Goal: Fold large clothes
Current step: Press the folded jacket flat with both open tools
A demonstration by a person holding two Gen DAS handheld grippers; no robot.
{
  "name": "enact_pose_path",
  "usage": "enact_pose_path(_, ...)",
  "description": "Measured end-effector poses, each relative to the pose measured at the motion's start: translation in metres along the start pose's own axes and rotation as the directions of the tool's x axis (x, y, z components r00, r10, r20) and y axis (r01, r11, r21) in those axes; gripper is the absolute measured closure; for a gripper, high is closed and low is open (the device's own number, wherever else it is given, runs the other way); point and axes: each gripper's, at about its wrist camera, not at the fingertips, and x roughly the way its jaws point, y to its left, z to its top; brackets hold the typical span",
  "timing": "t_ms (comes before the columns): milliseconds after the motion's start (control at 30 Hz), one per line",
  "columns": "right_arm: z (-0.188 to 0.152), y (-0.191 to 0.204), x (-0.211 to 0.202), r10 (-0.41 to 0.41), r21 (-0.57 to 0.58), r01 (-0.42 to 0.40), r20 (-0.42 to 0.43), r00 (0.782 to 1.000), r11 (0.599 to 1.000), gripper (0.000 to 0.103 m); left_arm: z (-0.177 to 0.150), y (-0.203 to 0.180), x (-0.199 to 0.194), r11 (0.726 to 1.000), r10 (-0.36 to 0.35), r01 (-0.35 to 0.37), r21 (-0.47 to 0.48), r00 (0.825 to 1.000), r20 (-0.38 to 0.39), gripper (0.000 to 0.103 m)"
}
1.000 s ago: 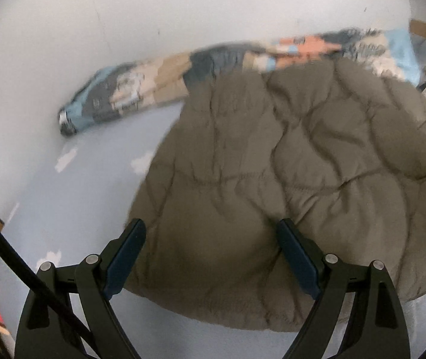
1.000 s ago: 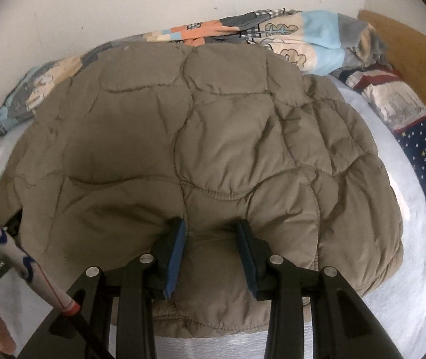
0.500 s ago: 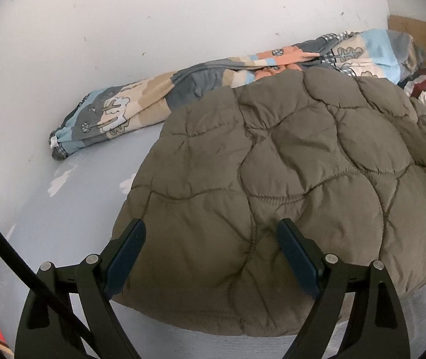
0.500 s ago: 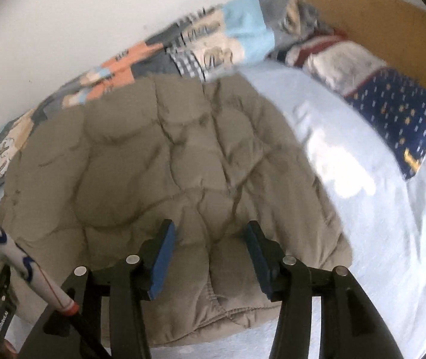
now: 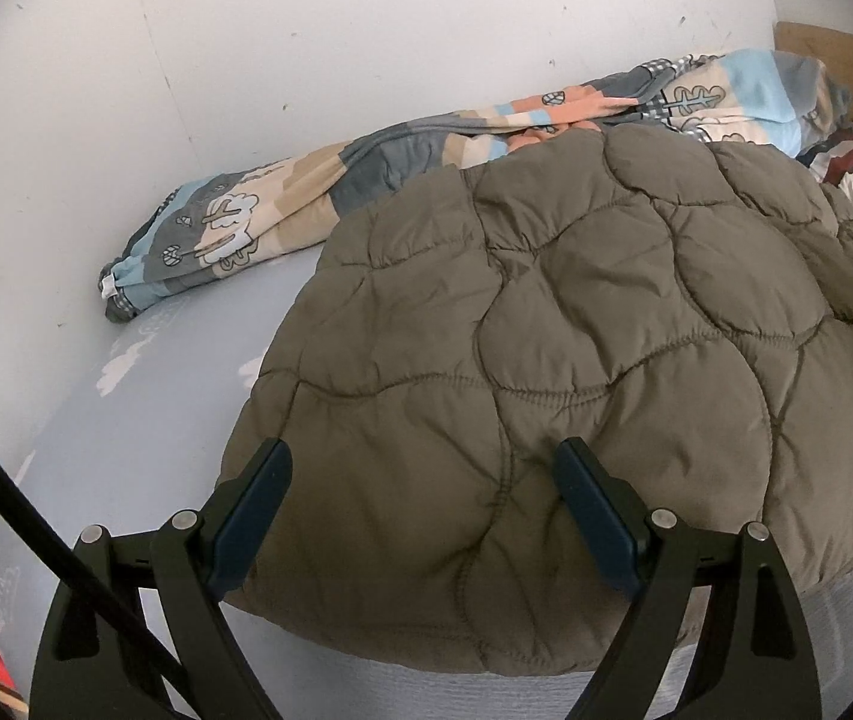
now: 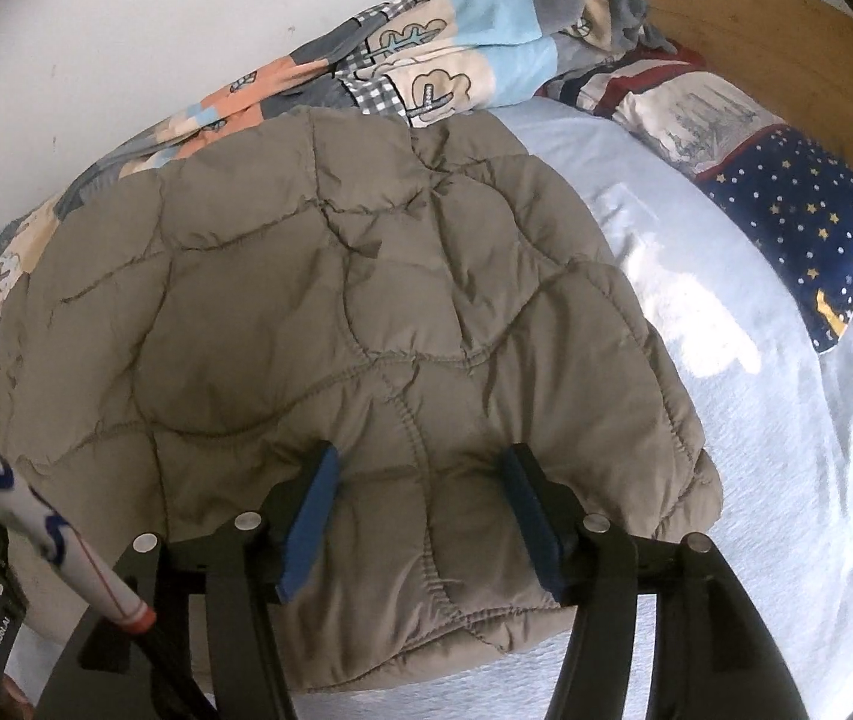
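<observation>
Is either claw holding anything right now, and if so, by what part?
Nothing is held. Left claw is open; right claw is opening over the jacket.

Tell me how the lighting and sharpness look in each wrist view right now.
Left wrist view: sharp and evenly lit, fisheye bending the wall, olive quilted jacket crisp. Right wrist view: sunlight blows out patches of the light blue sheet, soft toward the right edge.

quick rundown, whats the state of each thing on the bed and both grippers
quilted jacket: folded into a puffy bundle, lying on the sheet
patterned duvet: bunched along the wall
star pillow: lying flat by the headboard
left gripper: open wide, over the jacket's near edge
right gripper: jaws opening, jacket below, not gripped
</observation>
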Motion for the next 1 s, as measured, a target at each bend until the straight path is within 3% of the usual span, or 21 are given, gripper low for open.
enact_pose_path(167,0.001,0.017,-0.023,0.027,-0.059,-0.021,0.108,0.994,0.998,0.041,0.000,0.000,0.000,1.000,0.000,0.000,0.001,1.000,-0.001,0.014)
enact_pose_path(233,-0.001,0.028,-0.031,0.072,-0.103,-0.058,0.143,0.987,0.993,0.041,0.000,0.000,0.000,1.000,-0.001,0.001,0.000,1.000,-0.001,0.014)
enact_pose_path(400,-0.012,0.057,-0.026,0.152,-0.216,-0.127,0.106,0.983,0.968,0.041,-0.001,0.001,0.001,1.000,-0.001,0.001,-0.002,1.000,-0.005,0.014)
enact_pose_path(667,-0.018,0.063,-0.003,0.120,-0.243,-0.110,0.030,0.992,0.964,0.033,-0.002,0.001,0.003,1.000,-0.004,0.004,-0.001,1.000,-0.014,0.014)
enact_pose_path(800,-0.017,0.059,-0.011,0.127,-0.228,-0.114,0.041,0.991,0.967,0.033,-0.002,0.001,0.004,1.000,-0.007,0.007,-0.007,1.000,-0.020,0.014)
enact_pose_path(1000,-0.013,0.061,-0.031,0.207,-0.227,-0.179,0.103,0.973,0.957,0.033,-0.002,0.001,0.004,1.000,-0.008,0.008,-0.007,1.000,-0.021,0.014)
